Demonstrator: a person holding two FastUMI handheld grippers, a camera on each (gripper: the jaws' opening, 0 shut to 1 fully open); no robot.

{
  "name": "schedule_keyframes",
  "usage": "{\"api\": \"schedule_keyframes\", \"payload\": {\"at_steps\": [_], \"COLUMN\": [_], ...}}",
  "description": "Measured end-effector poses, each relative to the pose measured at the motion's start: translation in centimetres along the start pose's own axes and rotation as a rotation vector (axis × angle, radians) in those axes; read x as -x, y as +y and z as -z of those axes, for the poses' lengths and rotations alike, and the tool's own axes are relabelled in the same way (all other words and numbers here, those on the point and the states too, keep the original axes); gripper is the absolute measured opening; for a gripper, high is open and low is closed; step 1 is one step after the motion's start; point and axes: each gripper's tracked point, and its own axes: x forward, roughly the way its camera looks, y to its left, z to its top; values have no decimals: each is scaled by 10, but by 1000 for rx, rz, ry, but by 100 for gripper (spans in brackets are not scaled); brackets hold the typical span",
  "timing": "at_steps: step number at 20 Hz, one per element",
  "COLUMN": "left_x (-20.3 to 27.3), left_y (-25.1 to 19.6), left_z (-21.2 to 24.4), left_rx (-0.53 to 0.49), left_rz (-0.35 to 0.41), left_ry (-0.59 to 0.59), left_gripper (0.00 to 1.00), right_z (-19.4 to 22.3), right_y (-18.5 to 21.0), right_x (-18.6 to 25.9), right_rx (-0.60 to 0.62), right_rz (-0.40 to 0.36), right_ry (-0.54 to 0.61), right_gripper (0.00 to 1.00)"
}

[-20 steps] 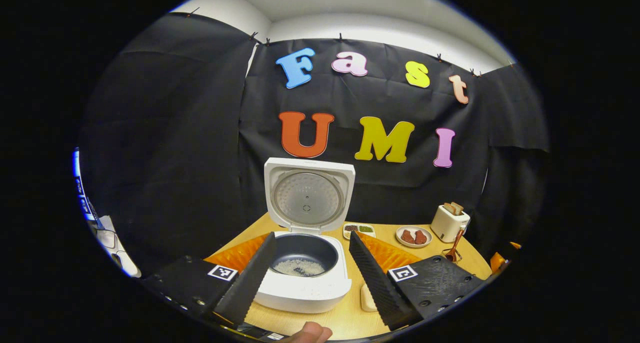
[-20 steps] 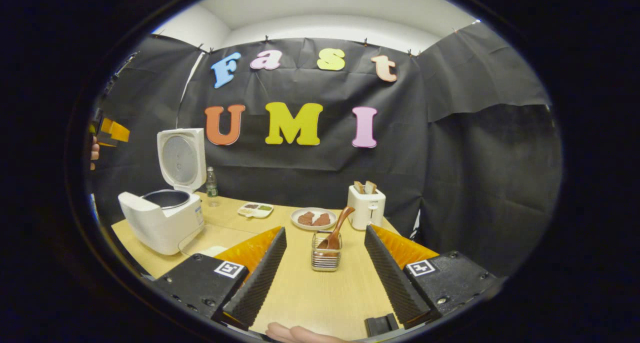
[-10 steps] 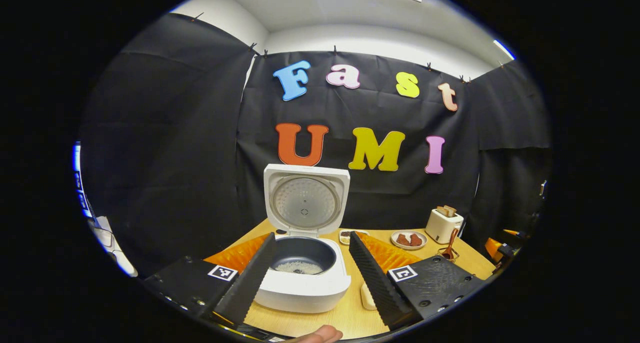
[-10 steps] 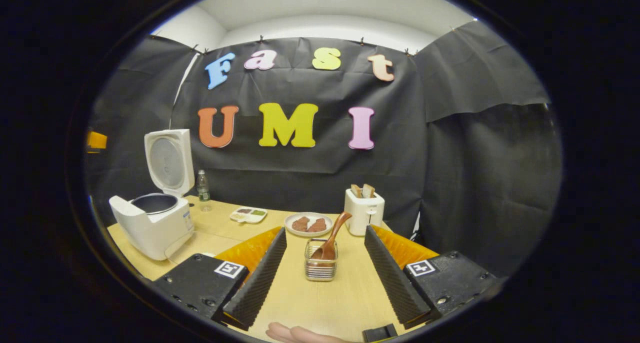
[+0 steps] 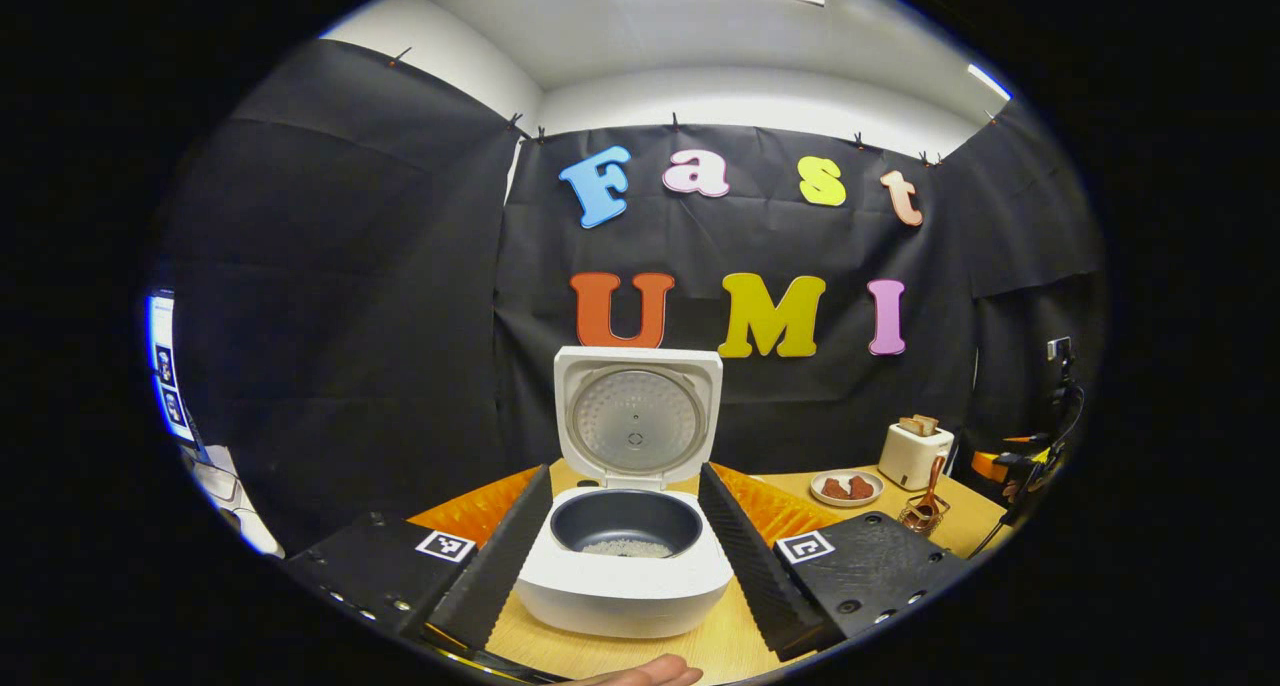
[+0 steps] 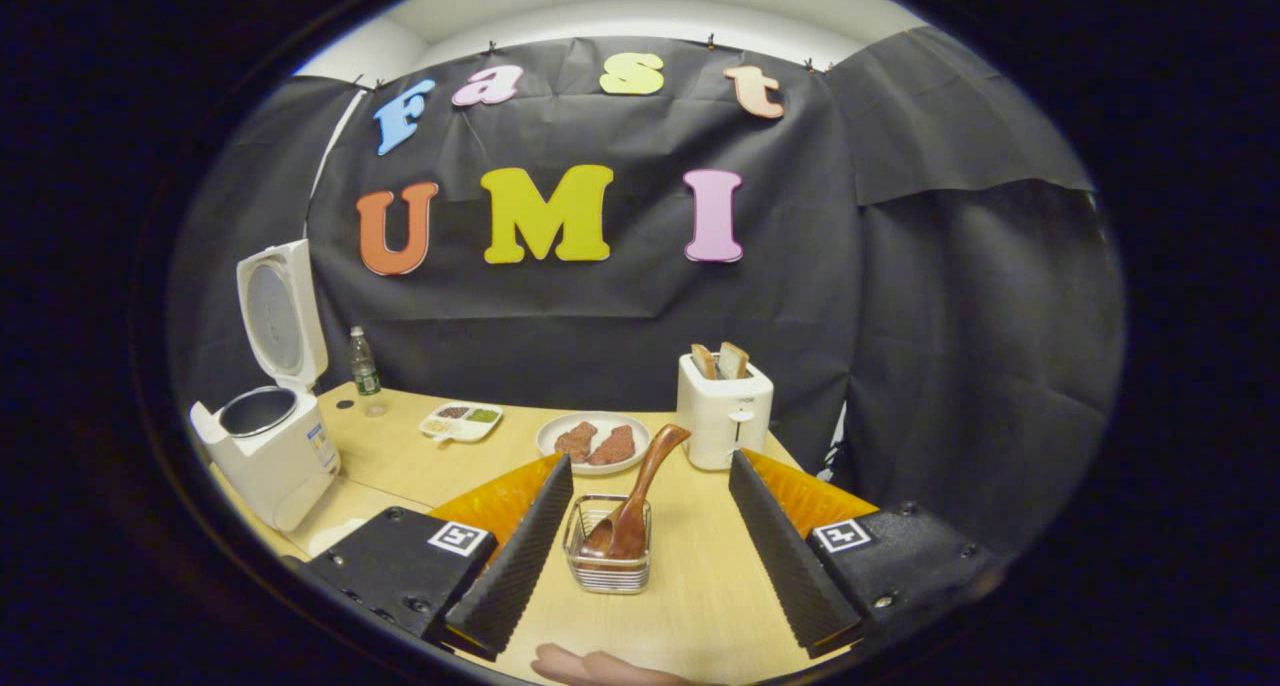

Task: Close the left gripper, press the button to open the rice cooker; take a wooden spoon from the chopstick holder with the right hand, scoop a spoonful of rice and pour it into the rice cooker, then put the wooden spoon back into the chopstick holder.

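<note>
The white rice cooker (image 5: 625, 586) stands open just past my left gripper (image 5: 625, 566), its lid (image 5: 638, 421) upright and a thin layer of rice (image 5: 628, 547) in the dark pot. That gripper is open, a finger on either side of the cooker, holding nothing. In the right gripper view the wire chopstick holder (image 6: 608, 558) stands on the table between the tips of my open right gripper (image 6: 650, 566). The wooden spoon (image 6: 640, 496) rests in it, bowl down, handle leaning up to the right. The cooker (image 6: 268, 451) is far to the left there.
On the wooden table (image 6: 690, 606) behind the holder are a white toaster (image 6: 724, 406) with bread, a plate (image 6: 595, 443) of brown pieces, a small divided dish (image 6: 460, 421) and a bottle (image 6: 364, 361). A fingertip (image 6: 590, 666) shows at the bottom edge.
My right gripper has come closer to the chopstick holder, which now lies between its fingertips. My left gripper has tilted up and drawn back a little, centring the cooker. Both stayed open.
</note>
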Motion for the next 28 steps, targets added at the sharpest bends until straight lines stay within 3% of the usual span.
{"api": "schedule_keyframes", "payload": {"at_steps": [1,3,4,5,8,9,10,11,14,16,17,18,19,20,21,22,25,26,27,28], "left_x": [-2,-10,-14,-16,-17,-17,-19,-22,-28,-31,-33,-37,-37,-40,-42,-44,-41,-39,-36,-34], "left_y": [-1,-8,-7,-8,-21,-29,-36,-37,-37,-41,-41,-41,-42,-45,-46,-45,-32,-28,-23,-18], "left_z": [-1,-3,-7,-11,-29,-29,-27,-25,-24,-19,-15,-12,-8,-3,1,4,9,8,8,7], "left_rx": [-3,-20,-32,-45,-45,-38,-38,-43,-66,-68,-64,-55,-35,-16,2,12,20,22,26,30], "left_rz": [5,8,-1,-6,20,46,67,72,66,77,83,90,106,119,129,132,116,112,103,95], "left_ry": [-19,-59,-82,-107,-197,-207,-203,-200,-200,-193,-184,-174,-156,-144,-131,-123,-117,-117,-119,-122], "left_gripper": [94,94,94,94,94,94,94,94,93,93,93,93,93,93,93,93,93,93,93,93], "right_z": [4,11,14,17,33,37,42,48,63,71,72,71,72,78,83,82,79,76,71,68], "right_y": [-3,-7,-5,-3,0,1,2,2,-2,-16,-17,-5,6,10,9,6,6,5,7,9], "right_x": [-12,-32,-40,-50,-79,-89,-99,-109,-139,-152,-157,-164,-167,-168,-170,-172,-169,-162,-154,-151], "right_rx": [1,-5,-12,-25,-85,-107,-123,-135,-185,-197,-218,-256,-300,-324,-322,-323,-398,-405,-407,-396], "right_rz": [6,21,17,8,-5,-12,-17,-16,-14,44,44,-11,-72,-94,-101,-105,-116,-123,-131,-135], "right_ry": [14,37,47,56,116,137,158,193,257,290,297,304,333,369,386,374,340,333,324,313], "right_gripper": [100,96,100,96,100,96,100,96,100,98,89,98,98,89,95,92,34,24,28,22]}}
